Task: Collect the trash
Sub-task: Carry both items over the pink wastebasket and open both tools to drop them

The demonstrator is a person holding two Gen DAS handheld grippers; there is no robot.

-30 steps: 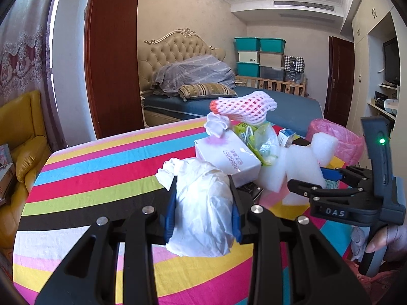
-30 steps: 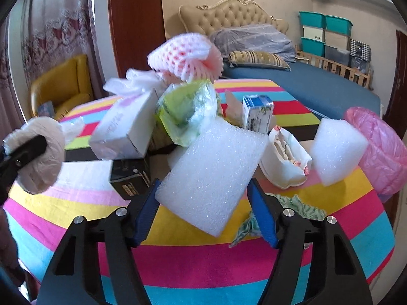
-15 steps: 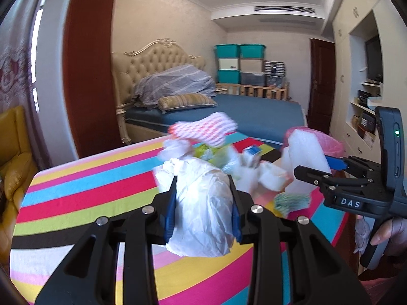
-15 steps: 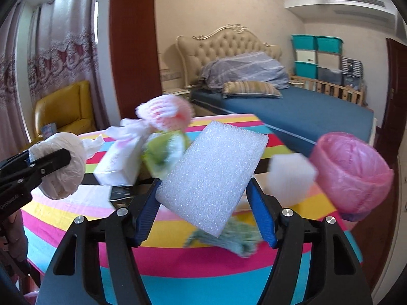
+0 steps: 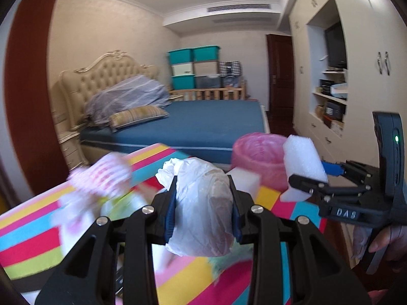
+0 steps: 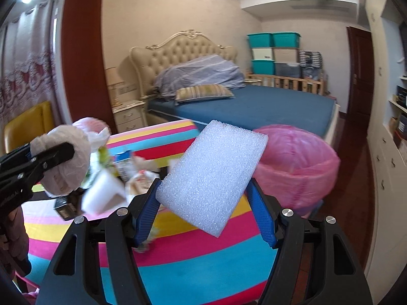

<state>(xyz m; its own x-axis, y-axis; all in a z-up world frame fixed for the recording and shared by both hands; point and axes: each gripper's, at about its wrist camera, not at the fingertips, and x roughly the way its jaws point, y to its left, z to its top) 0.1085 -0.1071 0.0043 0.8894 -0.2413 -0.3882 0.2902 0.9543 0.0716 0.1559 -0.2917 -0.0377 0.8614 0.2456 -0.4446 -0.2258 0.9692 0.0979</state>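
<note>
The left gripper (image 5: 203, 211) is clamped on a crumpled white plastic bag (image 5: 203, 203), the bundle bulging above and below the blue pads; the right gripper (image 6: 206, 203) pinches a white foam block (image 6: 212, 178) across its short sides, so the block's long axis tilts from about 7 o'clock up toward 1 o'clock between the jaws, much of it standing proud of the fingertips; both loads are off the striped tablecloth (image 6: 190, 261).

The relation that matters is where the pink-lined bin (image 6: 297, 165) sits; in the right wrist view it lies at about 2 o'clock from the foam, just beyond the table's far edge, its mouth open upward; in the left wrist view the same bin (image 5: 257, 160) lies at about 1 o'clock from the bag, farther off, with the right gripper (image 5: 318, 178) and its foam (image 5: 302, 160) standing between; so the right hand looks the nearer, and I judge it likely to drop first while the left follows.

The remaining litter (image 6: 122, 175), a foam net, cartons and wrappers, is blurred at about 9 o'clock of the right jaws; its details cannot be made out; much of the collecting seems yet to be done.
</note>
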